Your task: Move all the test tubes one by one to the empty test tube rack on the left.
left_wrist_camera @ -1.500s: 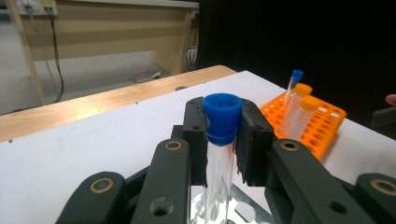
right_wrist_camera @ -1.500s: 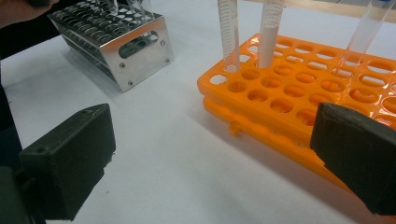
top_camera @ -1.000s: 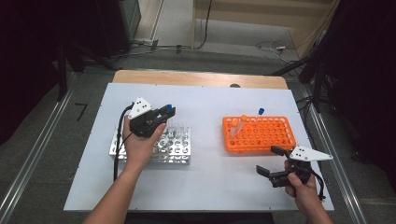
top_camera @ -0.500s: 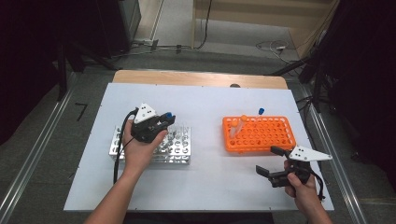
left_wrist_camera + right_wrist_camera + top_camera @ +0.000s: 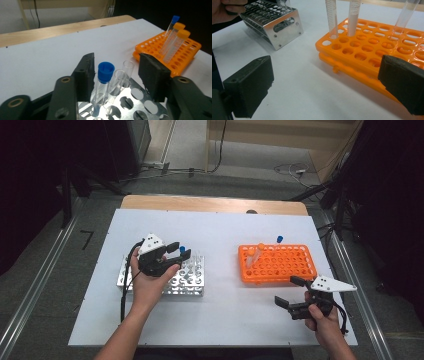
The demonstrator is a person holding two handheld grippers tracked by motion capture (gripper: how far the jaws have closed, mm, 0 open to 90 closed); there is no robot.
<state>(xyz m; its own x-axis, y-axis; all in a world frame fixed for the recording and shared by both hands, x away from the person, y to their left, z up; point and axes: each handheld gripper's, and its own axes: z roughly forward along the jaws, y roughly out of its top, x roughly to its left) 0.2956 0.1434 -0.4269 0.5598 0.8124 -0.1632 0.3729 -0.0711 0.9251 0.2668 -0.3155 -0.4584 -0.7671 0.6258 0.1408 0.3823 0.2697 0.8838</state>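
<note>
A blue-capped tube [image 5: 105,73] stands in a hole of the metal rack [image 5: 140,98]. My left gripper [image 5: 117,60] is open around it: its jaws have just been opening, and the tube sits nearer the left one, clear of both pads. From above, the left gripper [image 5: 181,251] hovers over the metal rack's [image 5: 192,281] far edge, beside the blue cap [image 5: 182,248]. My right gripper [image 5: 287,290] rests wide open at the near right corner of the orange rack [image 5: 287,266]. Seen along its own jaws, the right gripper [image 5: 327,67] holds nothing and faces the orange rack [image 5: 372,50].
Two uncapped clear tubes [image 5: 118,78] stand behind the blue-capped one. In the orange rack stand two orange-capped tubes [image 5: 259,249] and a blue-capped one [image 5: 279,240]. A white table [image 5: 220,230] carries both racks, with a wooden strip [image 5: 215,204] along its far edge.
The left gripper has come down a little over the metal rack and its jaws have opened off the blue-capped tube, which now stands in the rack. The right hand has kept still.
</note>
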